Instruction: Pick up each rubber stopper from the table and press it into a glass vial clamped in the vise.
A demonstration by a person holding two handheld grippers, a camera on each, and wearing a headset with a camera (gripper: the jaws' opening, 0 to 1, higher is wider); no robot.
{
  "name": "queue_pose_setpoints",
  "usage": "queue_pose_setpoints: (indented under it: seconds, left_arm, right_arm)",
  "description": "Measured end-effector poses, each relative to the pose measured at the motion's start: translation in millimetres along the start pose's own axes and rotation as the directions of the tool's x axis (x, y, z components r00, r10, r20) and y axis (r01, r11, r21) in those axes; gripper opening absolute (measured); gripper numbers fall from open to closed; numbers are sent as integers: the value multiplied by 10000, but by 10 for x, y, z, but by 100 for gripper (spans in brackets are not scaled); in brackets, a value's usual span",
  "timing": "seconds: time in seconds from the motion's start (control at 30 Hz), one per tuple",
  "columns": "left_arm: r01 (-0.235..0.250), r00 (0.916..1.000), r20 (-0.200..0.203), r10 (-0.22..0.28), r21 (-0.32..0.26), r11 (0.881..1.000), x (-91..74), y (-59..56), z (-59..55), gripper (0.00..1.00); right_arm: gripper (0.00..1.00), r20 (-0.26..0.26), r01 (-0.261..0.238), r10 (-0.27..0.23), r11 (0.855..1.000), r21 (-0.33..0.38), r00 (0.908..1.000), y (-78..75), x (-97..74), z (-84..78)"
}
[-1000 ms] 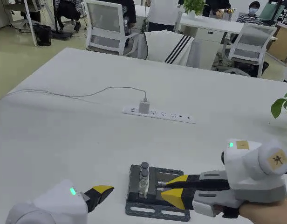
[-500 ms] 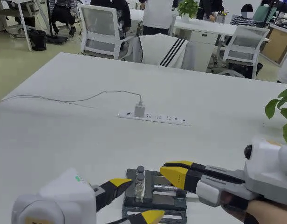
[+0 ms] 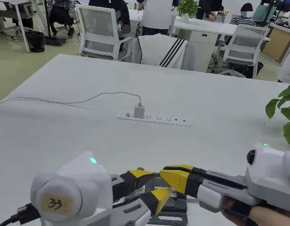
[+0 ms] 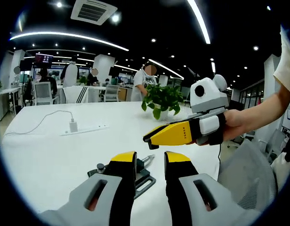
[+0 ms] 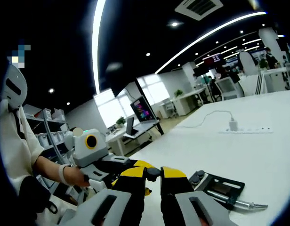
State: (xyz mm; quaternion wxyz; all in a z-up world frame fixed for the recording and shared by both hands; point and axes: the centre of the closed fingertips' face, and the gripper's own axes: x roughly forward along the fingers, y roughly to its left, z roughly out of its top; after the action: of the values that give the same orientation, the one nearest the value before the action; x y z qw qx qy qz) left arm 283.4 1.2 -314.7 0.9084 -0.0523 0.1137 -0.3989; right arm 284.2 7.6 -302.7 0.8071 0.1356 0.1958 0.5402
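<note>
At 6 o'clock the spread left gripper [image 3: 152,184] and the right gripper [image 3: 175,175], whose grip I cannot tell, crowd the vise [image 5: 219,184] and may bump and crack the vial [image 5: 197,179].

The left gripper [image 4: 150,157] holds its jaws slightly apart above the vise [image 4: 143,177] on the table [image 4: 51,155], with the right gripper [image 4: 149,138] hovering just beyond.

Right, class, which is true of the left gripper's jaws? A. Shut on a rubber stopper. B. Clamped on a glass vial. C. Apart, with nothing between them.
C: the left gripper shows a clear gap between its yellow-tipped jaws in its own view, with nothing held.
</note>
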Motion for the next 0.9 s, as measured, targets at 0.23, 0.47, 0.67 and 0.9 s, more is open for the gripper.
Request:
queue_pose_setpoints:
  seconds: [0.23, 0.47, 0.67, 0.9]
  left_arm:
    - [221, 9997, 111, -221, 12, 9998, 4, -26, 35, 14]
    - [396, 9991, 144, -397, 89, 9992, -9, -48, 29, 7]
    - [514, 9986, 140, -514, -14, 9987, -22, -67, 15, 5]
    - [483, 9988, 115, -481, -190, 9987, -35, -69, -7, 4]
  right_arm:
    - [6, -53, -94, 94, 10000, 2, 9999, 22, 1, -26]
    - [6, -120, -277, 277, 9996, 17, 9995, 58, 13, -40]
    - [6, -185, -370, 370, 9993, -37, 9991, 70, 9, -61]
    - [7, -204, -442, 445, 9989, 184, 9988, 75, 7, -84]
